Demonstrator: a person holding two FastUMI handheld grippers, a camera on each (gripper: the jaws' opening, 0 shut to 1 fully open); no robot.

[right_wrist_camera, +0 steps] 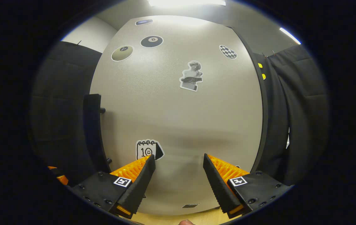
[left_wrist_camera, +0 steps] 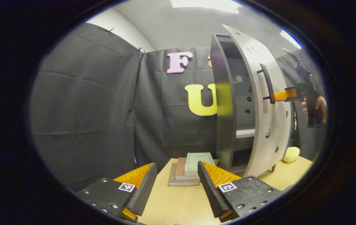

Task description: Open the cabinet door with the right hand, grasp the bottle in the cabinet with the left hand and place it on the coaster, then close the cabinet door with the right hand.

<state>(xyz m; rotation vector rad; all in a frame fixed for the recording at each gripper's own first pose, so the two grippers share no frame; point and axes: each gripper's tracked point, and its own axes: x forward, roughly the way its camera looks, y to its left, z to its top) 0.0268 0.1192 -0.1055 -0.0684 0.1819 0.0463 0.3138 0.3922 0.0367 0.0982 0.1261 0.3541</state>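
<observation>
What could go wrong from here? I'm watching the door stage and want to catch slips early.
The right gripper faces the cabinet door with its jaws open, beside the handle rather than around it, so the push or pull may slip. The left gripper waits over the table near a stack of books; reaching in could clip the half-open door.

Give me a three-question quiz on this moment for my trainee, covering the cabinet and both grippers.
1. True or false: the speckled grey cabinet door stands ajar.
2. What lies on the light wooden table ahead of the left gripper? A) a stack of books B) a plate C) a cup
3. Fill in: the right gripper, facing the door, is ____.
Key: 1 true; 2 A; 3 open.
</observation>
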